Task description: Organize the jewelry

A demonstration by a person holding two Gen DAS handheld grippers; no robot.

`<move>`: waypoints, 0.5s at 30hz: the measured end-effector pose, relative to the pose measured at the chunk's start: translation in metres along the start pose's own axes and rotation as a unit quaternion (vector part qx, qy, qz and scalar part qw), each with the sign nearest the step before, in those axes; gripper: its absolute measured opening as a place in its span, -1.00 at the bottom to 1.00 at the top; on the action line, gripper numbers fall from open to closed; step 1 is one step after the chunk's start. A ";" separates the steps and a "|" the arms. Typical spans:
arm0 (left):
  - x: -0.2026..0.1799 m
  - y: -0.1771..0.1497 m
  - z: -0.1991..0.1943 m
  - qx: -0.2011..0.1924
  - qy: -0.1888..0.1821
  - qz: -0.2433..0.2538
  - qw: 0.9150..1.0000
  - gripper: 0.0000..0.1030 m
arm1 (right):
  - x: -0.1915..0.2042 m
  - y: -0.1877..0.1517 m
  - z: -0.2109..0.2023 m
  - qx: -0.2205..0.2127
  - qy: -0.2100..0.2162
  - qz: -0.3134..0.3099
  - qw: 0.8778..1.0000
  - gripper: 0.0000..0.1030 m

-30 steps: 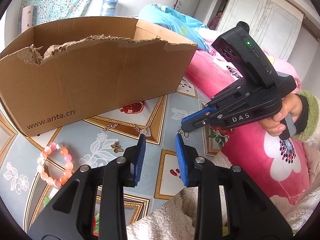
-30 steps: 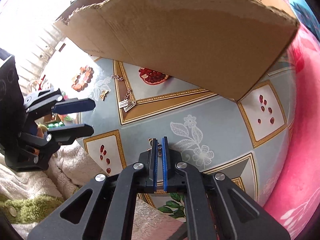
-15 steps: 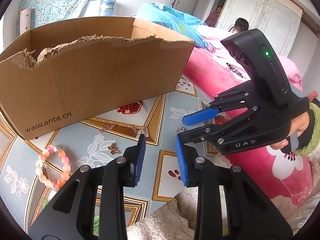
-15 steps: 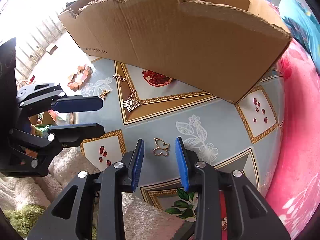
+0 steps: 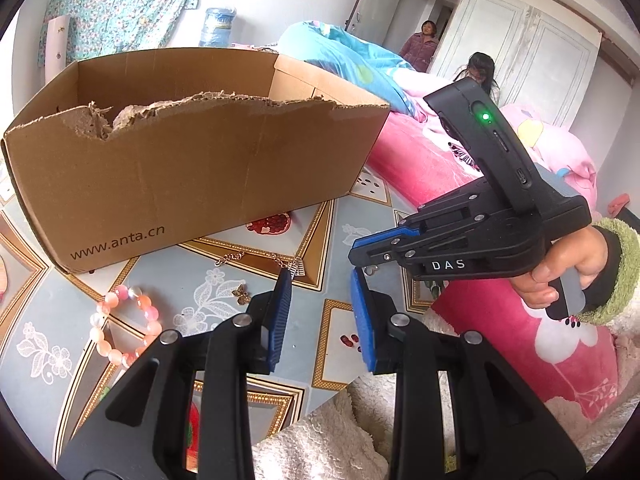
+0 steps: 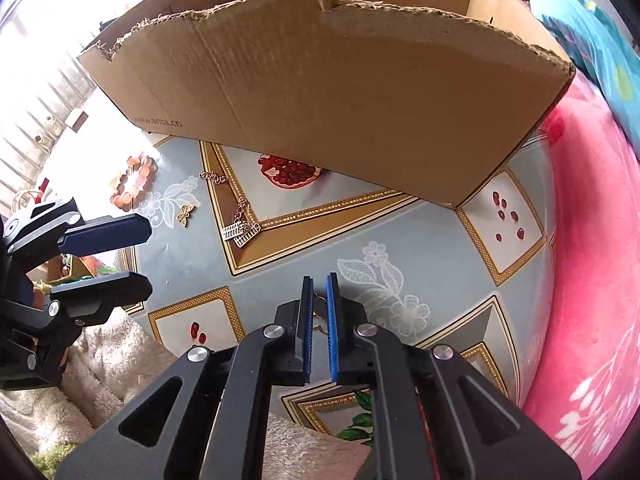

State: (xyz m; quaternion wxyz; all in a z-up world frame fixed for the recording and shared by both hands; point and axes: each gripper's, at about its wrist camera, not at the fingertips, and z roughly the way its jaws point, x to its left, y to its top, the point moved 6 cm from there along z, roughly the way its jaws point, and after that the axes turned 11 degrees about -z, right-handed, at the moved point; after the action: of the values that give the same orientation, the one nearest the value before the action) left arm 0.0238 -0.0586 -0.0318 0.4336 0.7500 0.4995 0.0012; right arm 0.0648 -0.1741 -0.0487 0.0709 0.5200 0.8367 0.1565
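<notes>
The right claw (image 6: 319, 300) has just been closing and now pinches the small gold butterfly charm (image 6: 318, 312) between its blue pads, low over the patterned worktop (image 6: 440, 240). The left claw (image 5: 320, 308) stands partly open with nothing in it. Near the cardboard box (image 5: 180, 176) lie a pink bead bracelet (image 5: 120, 320), a chain necklace (image 6: 240, 228) and another butterfly charm (image 5: 241, 293).

The table (image 6: 460, 240) carries a grey-blue patterned cover. Lying directly on it: a torn cardboard box (image 6: 340, 92), a pink bead bracelet (image 5: 120, 328), a butterfly charm (image 5: 241, 293) and a chain with pendant (image 6: 240, 228) near the box.
</notes>
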 end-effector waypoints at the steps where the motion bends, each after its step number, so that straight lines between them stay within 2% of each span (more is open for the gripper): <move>1: 0.000 0.001 -0.002 -0.003 0.000 0.000 1.000 -0.44 | -0.001 -0.001 0.000 -0.001 -0.001 0.003 1.000 -0.90; 15: 0.001 0.003 -0.033 -0.032 -0.020 0.000 0.999 -0.44 | -0.007 -0.015 -0.009 -0.035 0.000 0.093 0.995 -0.94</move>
State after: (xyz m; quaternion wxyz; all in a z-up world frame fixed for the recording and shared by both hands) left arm 0.0120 -0.0365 -0.0099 0.4675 0.7357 0.4901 0.0022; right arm 0.0529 -0.1884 -0.0452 0.0738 0.5924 0.7791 0.1913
